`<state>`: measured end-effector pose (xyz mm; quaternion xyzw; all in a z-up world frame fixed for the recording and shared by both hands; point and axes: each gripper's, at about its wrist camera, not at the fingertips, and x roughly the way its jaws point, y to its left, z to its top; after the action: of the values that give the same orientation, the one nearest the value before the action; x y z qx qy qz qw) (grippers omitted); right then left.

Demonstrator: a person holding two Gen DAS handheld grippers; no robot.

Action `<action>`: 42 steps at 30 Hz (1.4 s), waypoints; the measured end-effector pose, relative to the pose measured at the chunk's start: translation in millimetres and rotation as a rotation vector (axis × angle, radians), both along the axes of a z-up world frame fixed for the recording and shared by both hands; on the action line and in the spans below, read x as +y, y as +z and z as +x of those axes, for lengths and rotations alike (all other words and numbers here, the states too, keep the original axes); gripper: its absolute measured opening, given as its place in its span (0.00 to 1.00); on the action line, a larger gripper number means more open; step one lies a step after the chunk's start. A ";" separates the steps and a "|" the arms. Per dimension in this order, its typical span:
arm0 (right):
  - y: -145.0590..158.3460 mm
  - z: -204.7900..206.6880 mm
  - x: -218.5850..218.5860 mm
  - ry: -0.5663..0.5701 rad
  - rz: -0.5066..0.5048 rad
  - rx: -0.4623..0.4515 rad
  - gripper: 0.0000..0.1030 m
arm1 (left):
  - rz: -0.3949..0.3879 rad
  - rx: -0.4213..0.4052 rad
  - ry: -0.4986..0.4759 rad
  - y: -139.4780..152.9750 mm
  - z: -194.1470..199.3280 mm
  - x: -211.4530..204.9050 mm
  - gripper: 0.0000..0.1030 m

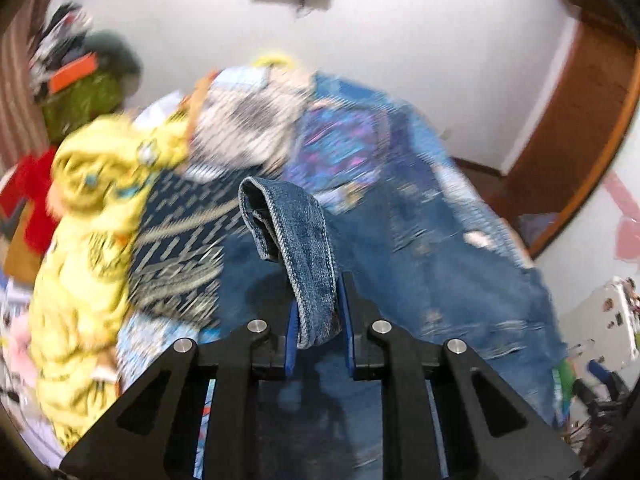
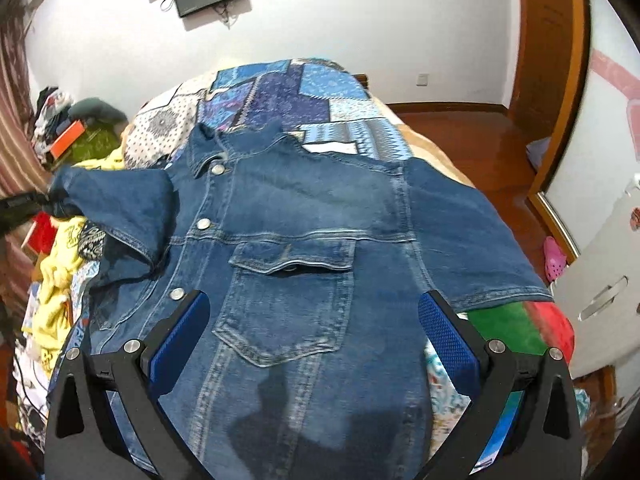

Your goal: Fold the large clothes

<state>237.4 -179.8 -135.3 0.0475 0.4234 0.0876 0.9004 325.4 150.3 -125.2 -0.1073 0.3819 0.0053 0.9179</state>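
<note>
A blue denim short-sleeved jacket lies front-up on the bed, collar at the far end, chest pocket in the middle. My left gripper is shut on the hem of its left sleeve, which stands up folded between the blue pads. In the right wrist view that sleeve is lifted and pulled over toward the jacket front, with the left gripper at the frame's left edge. My right gripper is open and empty, hovering over the jacket's lower front. The right sleeve lies flat.
A patchwork blue quilt covers the bed. A heap of yellow clothes lies left of the jacket, with red fabric beyond. Green and red cloth lies at the bed's right edge. Wooden floor and a white cabinet are on the right.
</note>
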 end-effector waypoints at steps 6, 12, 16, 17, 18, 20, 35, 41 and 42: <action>1.6 -1.6 -33.8 -0.067 0.027 -0.012 1.00 | -0.008 -0.070 -0.194 40.4 26.0 -93.0 0.03; 1.4 1.9 -60.6 -0.115 0.006 -0.017 1.00 | -0.018 0.002 -0.358 15.3 56.4 -192.8 0.03; -2.7 2.3 -79.4 -0.150 0.018 -0.005 1.00 | -0.032 0.076 -0.422 -18.0 67.2 -239.2 0.03; -3.9 2.0 -82.9 -0.157 0.018 -0.001 1.00 | -0.040 0.099 -0.433 -28.4 70.0 -249.8 0.03; -5.6 2.3 -86.6 -0.164 0.018 0.004 1.00 | -0.045 0.119 -0.439 -35.6 71.9 -259.2 0.03; -9.3 3.3 -91.8 -0.176 0.013 0.016 1.00 | -0.046 0.166 -0.454 -57.0 75.6 -274.2 0.03; -26.7 15.8 -113.2 -0.227 0.002 0.072 1.00 | 0.023 0.233 -0.444 -68.8 58.8 -279.8 0.58; -15.5 23.7 -132.5 -0.246 0.032 0.052 1.00 | 0.080 0.114 -0.360 -32.8 42.4 -224.6 0.85; -14.4 25.2 -136.8 -0.250 0.037 0.050 1.00 | 0.101 0.093 -0.334 -29.1 36.3 -210.2 0.87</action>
<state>262.6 -316.6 -149.6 0.1187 0.4348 -0.0185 0.8925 361.7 -59.9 -154.3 0.0040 0.4358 -0.1232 0.8916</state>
